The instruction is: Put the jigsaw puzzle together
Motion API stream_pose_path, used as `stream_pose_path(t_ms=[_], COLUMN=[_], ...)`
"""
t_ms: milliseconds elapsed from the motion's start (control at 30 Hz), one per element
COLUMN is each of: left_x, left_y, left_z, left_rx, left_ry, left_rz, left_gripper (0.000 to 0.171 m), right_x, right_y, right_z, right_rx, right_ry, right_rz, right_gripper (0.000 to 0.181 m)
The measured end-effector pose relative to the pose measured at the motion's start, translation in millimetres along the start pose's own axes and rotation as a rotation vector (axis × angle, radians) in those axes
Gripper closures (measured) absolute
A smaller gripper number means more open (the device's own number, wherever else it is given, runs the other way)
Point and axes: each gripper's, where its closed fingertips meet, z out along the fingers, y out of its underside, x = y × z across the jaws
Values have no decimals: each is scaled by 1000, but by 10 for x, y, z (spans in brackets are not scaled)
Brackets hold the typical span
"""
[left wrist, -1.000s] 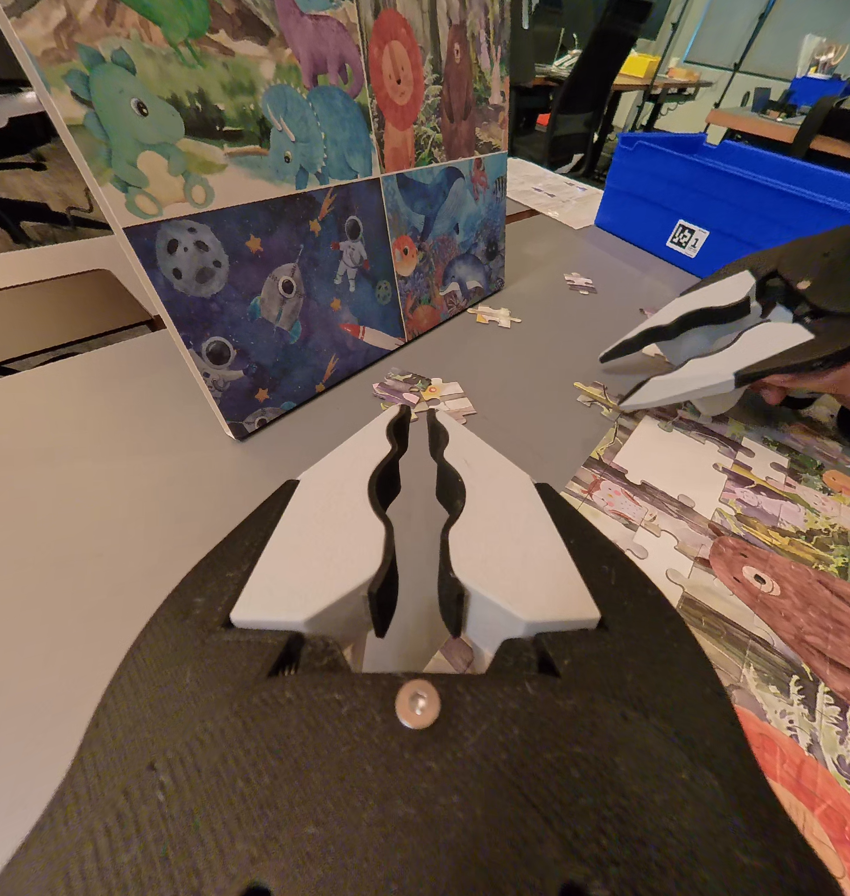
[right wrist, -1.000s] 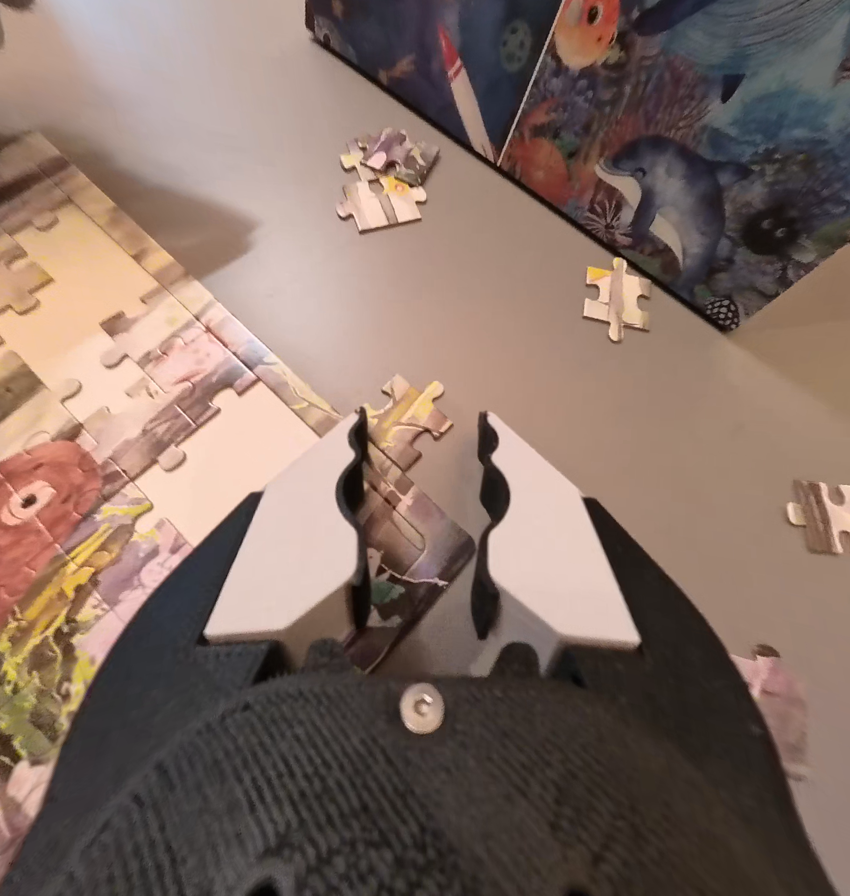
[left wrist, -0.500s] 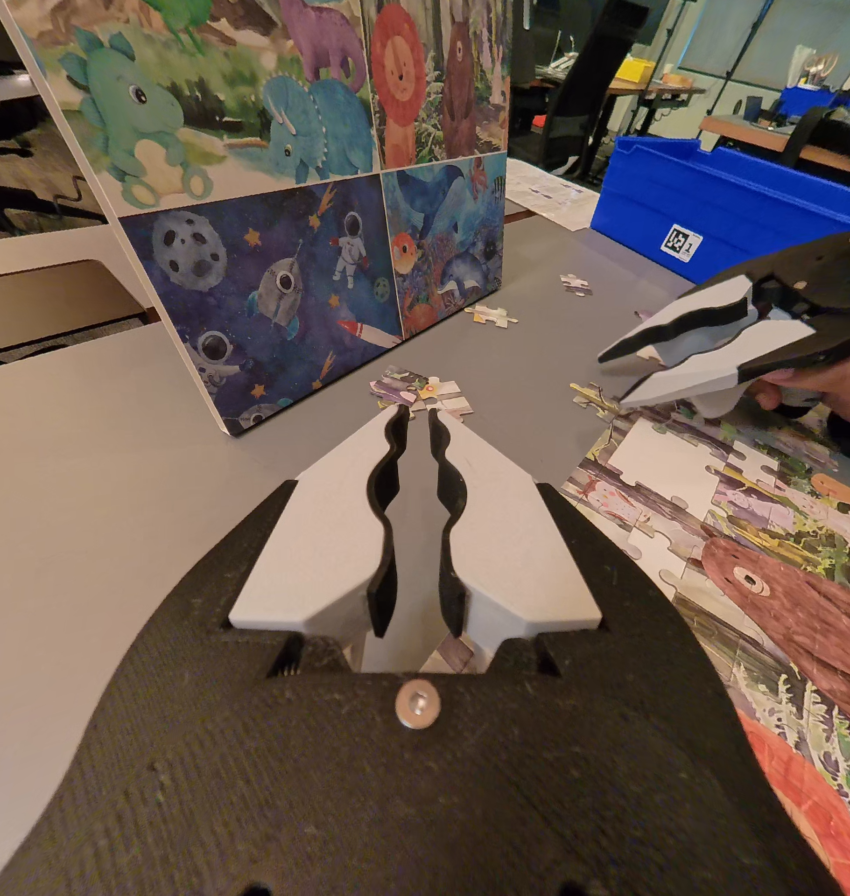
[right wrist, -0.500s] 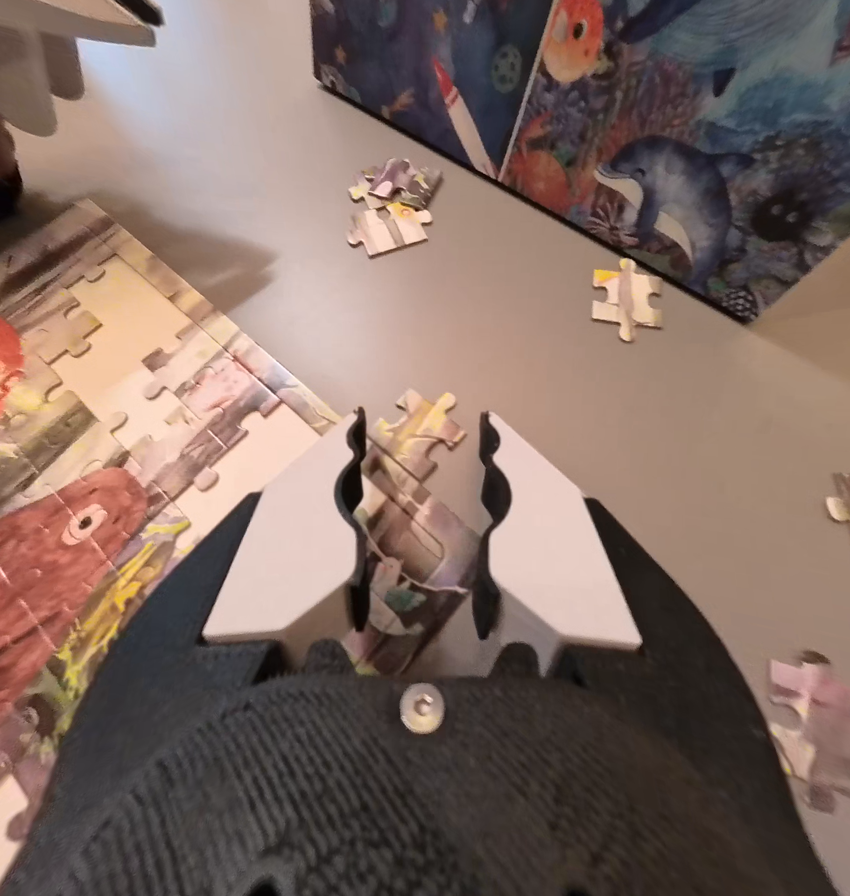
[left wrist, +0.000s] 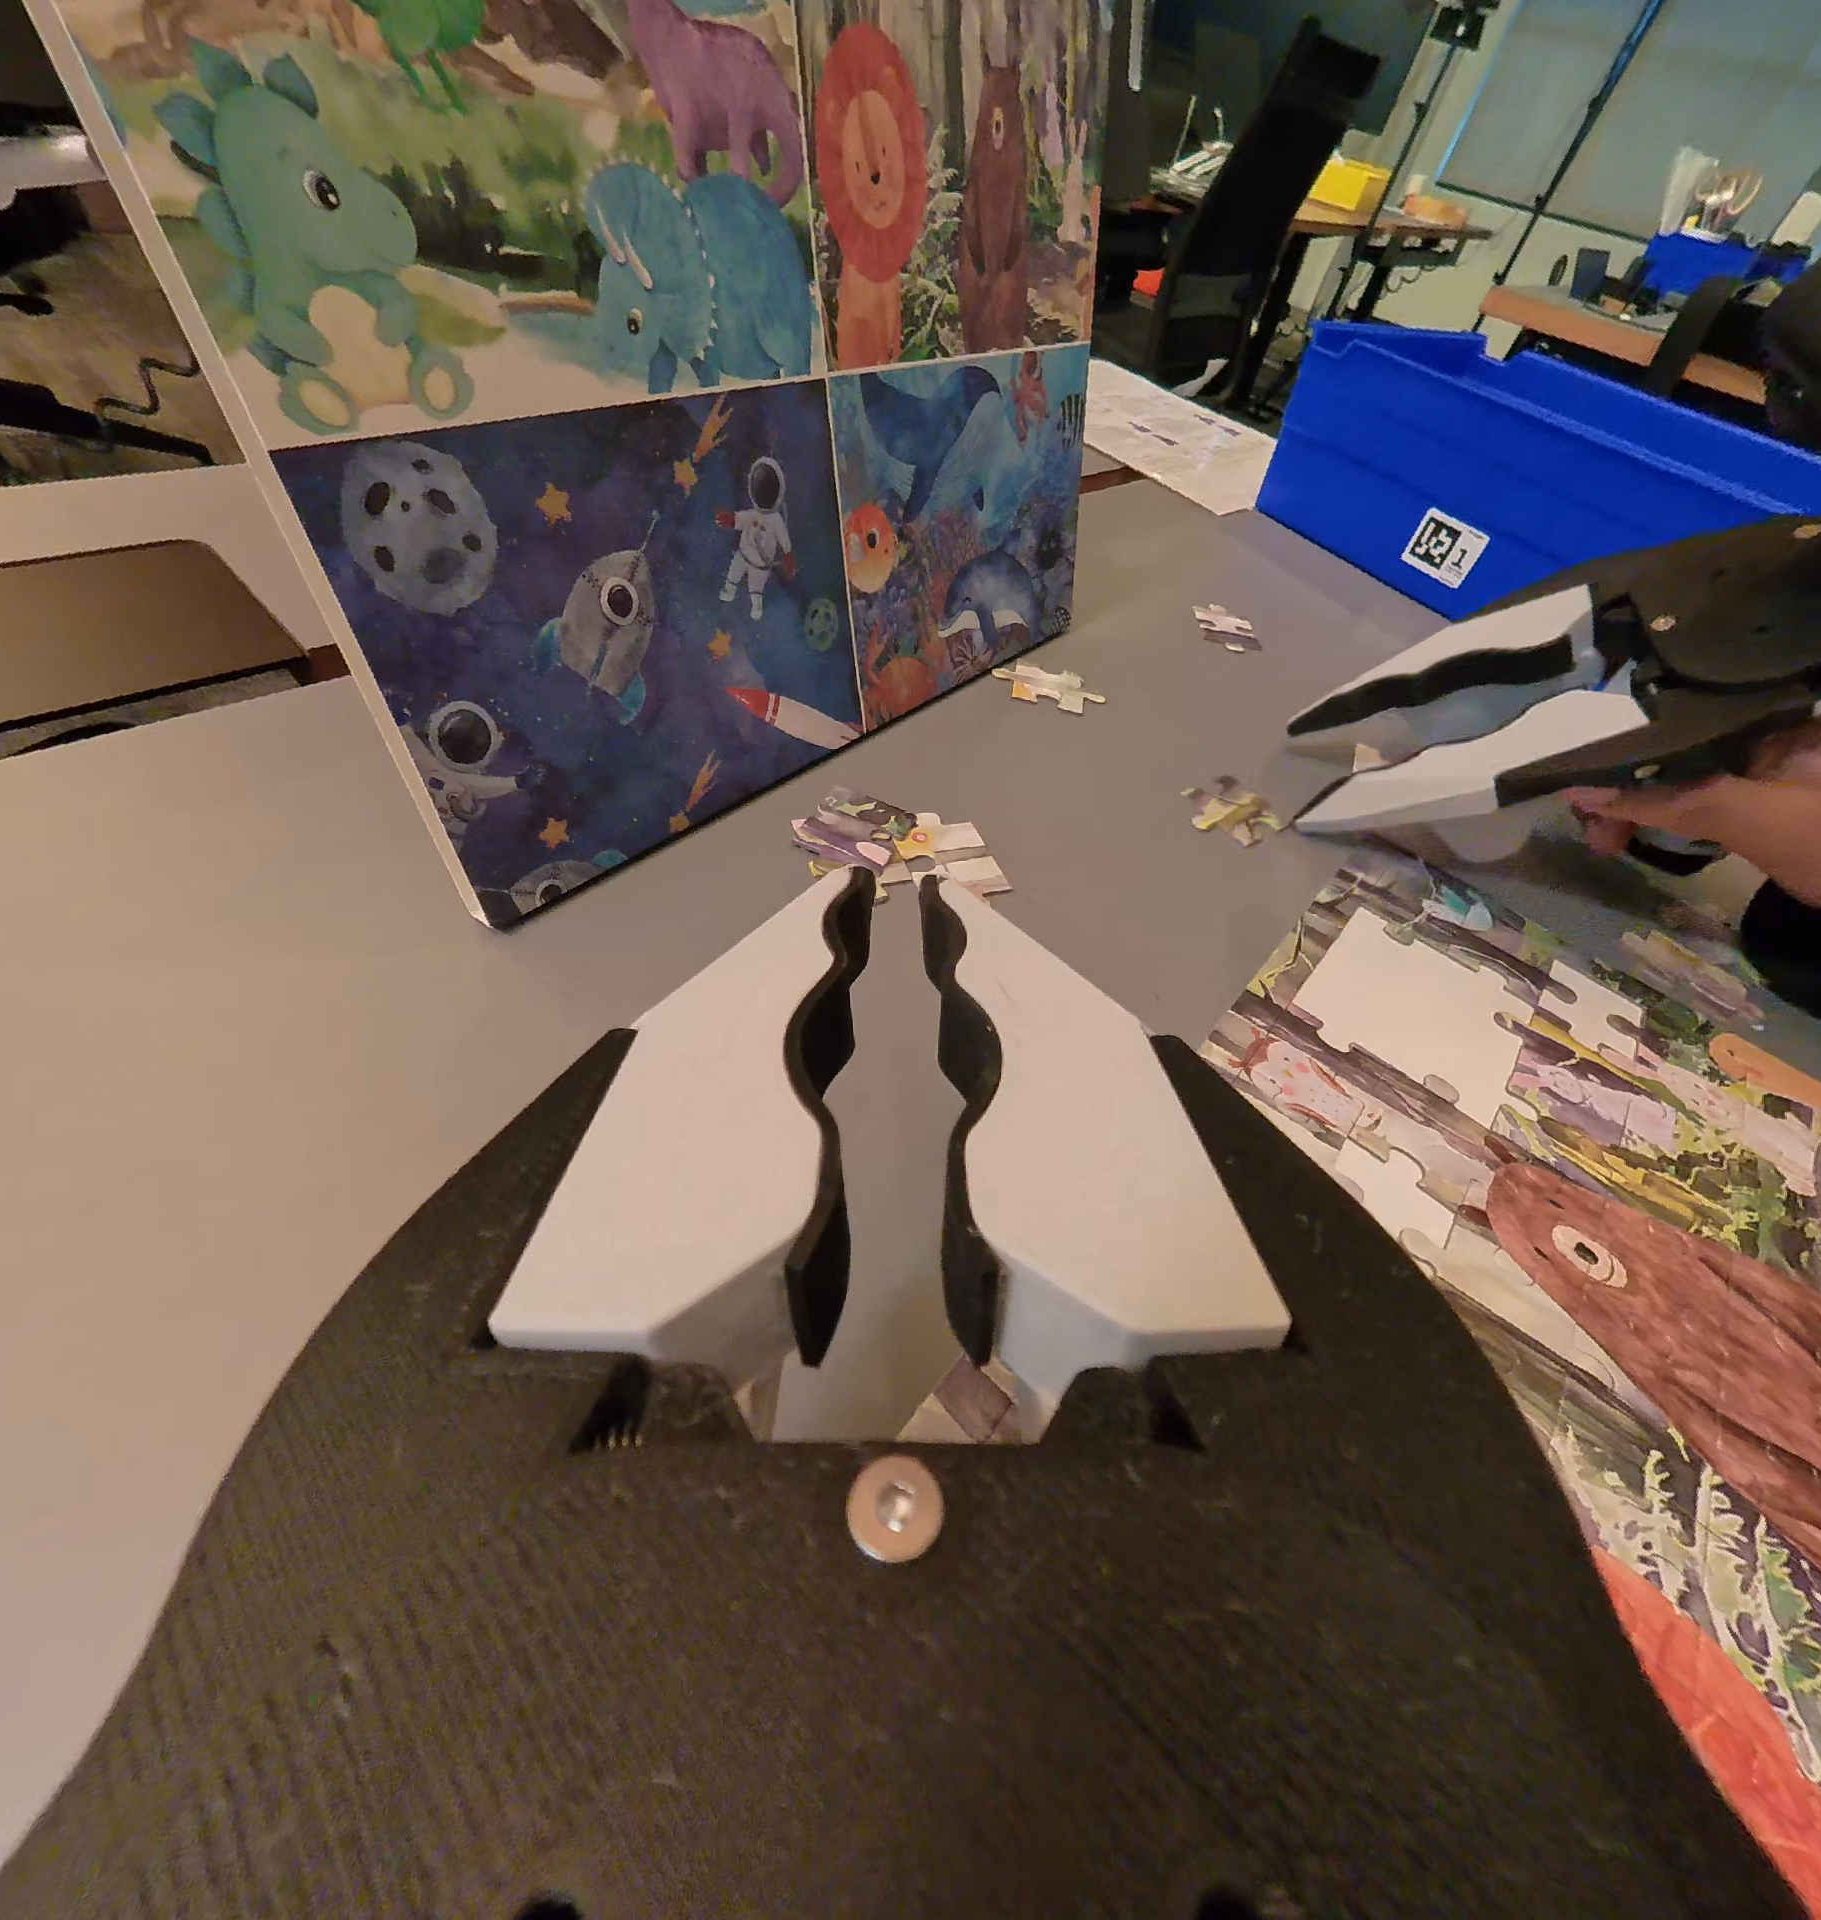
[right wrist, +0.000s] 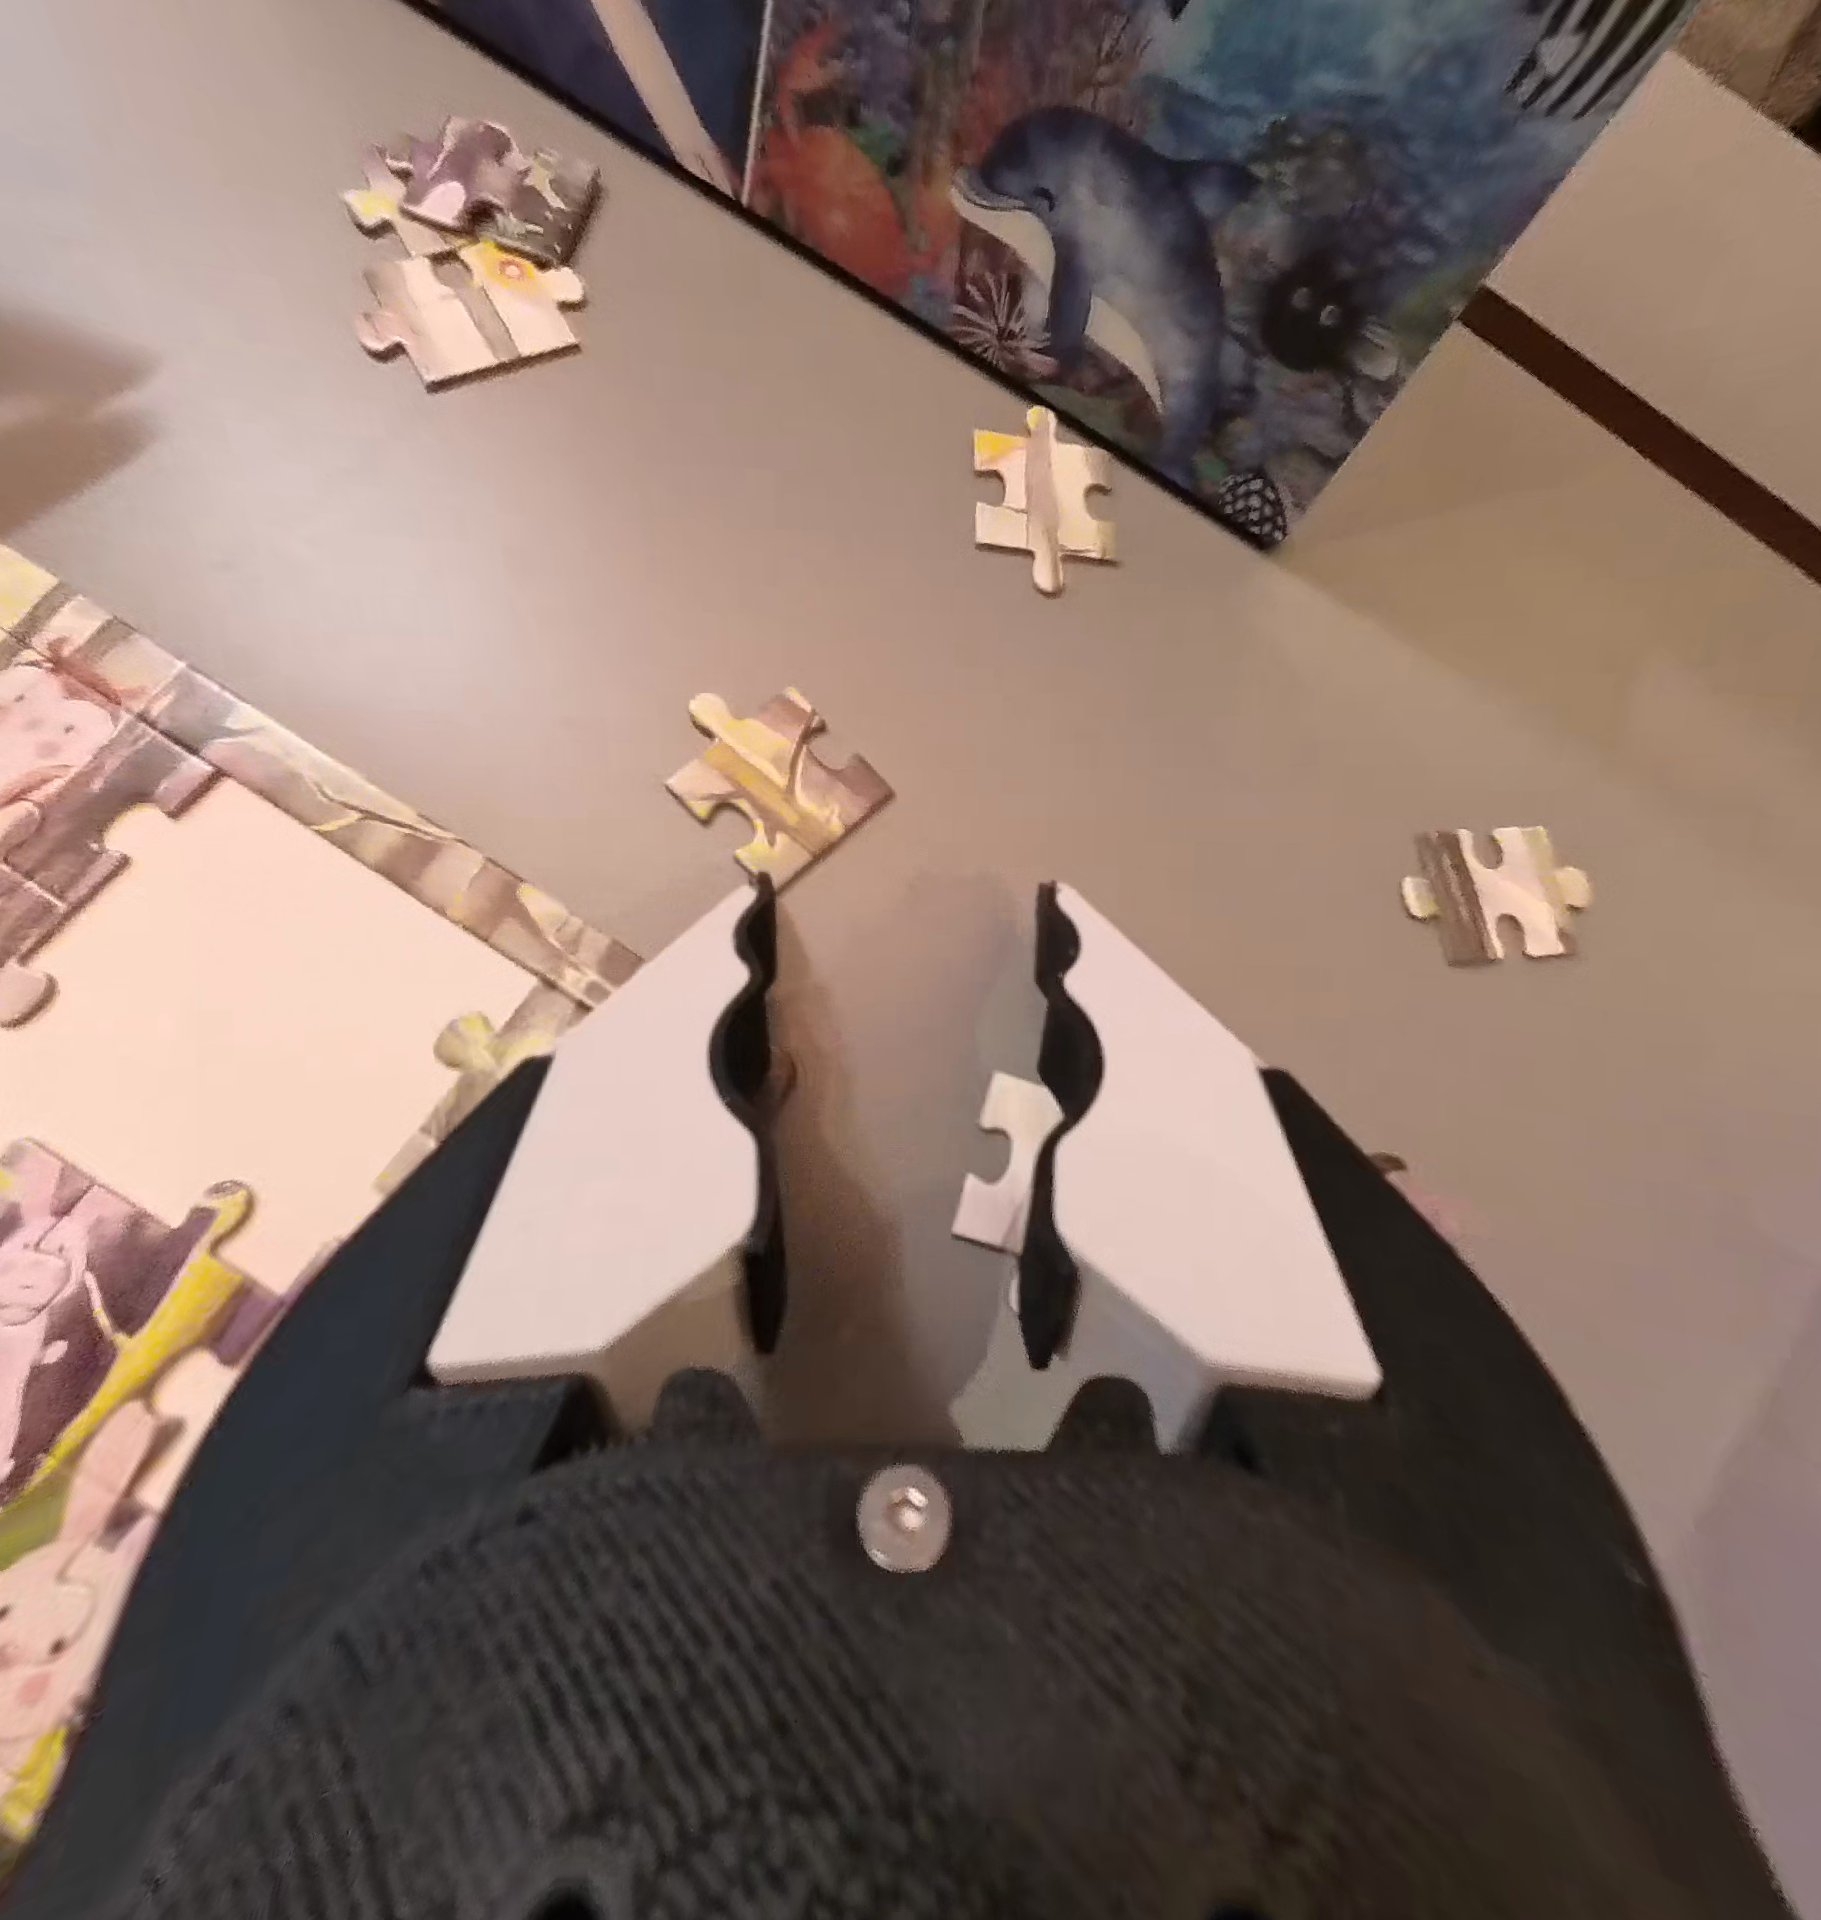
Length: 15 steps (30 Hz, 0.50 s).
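The partly assembled puzzle (left wrist: 1664, 1351) with a brown bear lies on the grey table at the right; it also shows in the right wrist view (right wrist: 75, 852), with a pale unfilled patch. My left gripper (left wrist: 890, 885) hovers left of it, jaws a narrow gap apart with nothing between them, pointing at a small cluster of loose pieces (left wrist: 901, 836). My right gripper (right wrist: 901, 894) is open, low over bare table beside the puzzle's corner; it also shows in the left wrist view (left wrist: 1299, 777). A yellow-grey piece (right wrist: 781, 790) lies just ahead of it. A white-backed piece (right wrist: 1005, 1164) rests against its right finger, unclamped.
A tall picture board (left wrist: 625, 520) of puzzle scenes stands behind the pieces, also in the right wrist view (right wrist: 1145, 208). Loose pieces lie near it (right wrist: 1041, 499) and to the right (right wrist: 1498, 894), and two at far left (right wrist: 470, 312). A blue bin (left wrist: 1560, 457) stands at the back right. There is about 25 cm between the tips of the two grippers. The partly assembled puzzle (left wrist: 1664, 1351) is about equally far from each gripper, around 20 cm.
My right gripper has moved off the puzzle's corner to the right and lower over bare table. The purple piece seen between its fingers is gone; a white-backed piece shows there. Left gripper unmoved.
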Motion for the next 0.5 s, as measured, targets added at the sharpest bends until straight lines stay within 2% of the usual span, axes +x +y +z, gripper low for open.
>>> stream_pose_path(t_ms=[167,367,500], left_x=[8,1,-1], left_y=[6,0,2], left_z=[7,1,3], left_rx=[-5,0,-1], left_ry=[5,7,8], left_rz=[-2,-11,-14], left_gripper=[165,165,165], right_x=[-188,-208,-219], right_y=[-138,-88,-75], right_z=[-12,66,78], right_rx=[90,50,31], right_ry=[-169,-283,-331], right_rz=[47,125,38], right_gripper=[129,121,115])
